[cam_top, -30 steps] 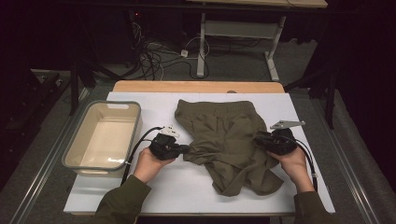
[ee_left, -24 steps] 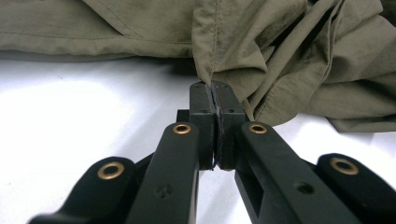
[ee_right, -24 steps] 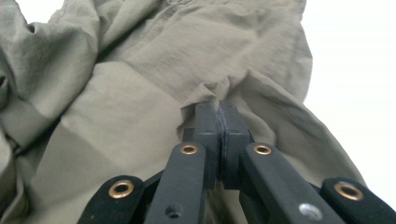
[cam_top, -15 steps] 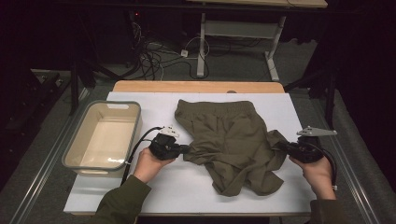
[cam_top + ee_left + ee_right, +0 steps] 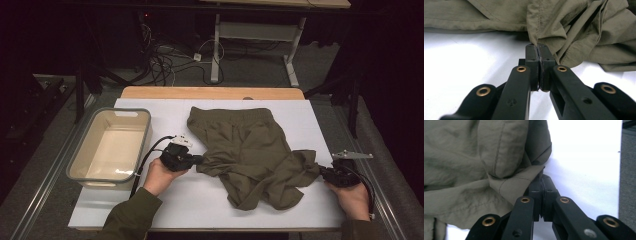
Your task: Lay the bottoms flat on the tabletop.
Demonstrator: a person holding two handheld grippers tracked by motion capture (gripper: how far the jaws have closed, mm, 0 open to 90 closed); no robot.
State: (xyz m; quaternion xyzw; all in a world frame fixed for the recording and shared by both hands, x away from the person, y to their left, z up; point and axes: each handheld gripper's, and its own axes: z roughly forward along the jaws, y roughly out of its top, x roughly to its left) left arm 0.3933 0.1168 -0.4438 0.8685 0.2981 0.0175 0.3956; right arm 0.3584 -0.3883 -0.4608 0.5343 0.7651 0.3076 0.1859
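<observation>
My left claw sits low just left of the olive shorts, jaws pressed together on a fold of their edge, forearm coming in from the near side, sleeve visible. My right claw lies at the shorts' right corner, jaws clamped on a bunched tip of cloth, hand behind it, wrist level.

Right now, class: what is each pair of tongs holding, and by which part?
Both hold the shorts. The left tongs pinch a seamed hem edge at their left side; the right tongs pinch a hemmed corner at their right side.
</observation>
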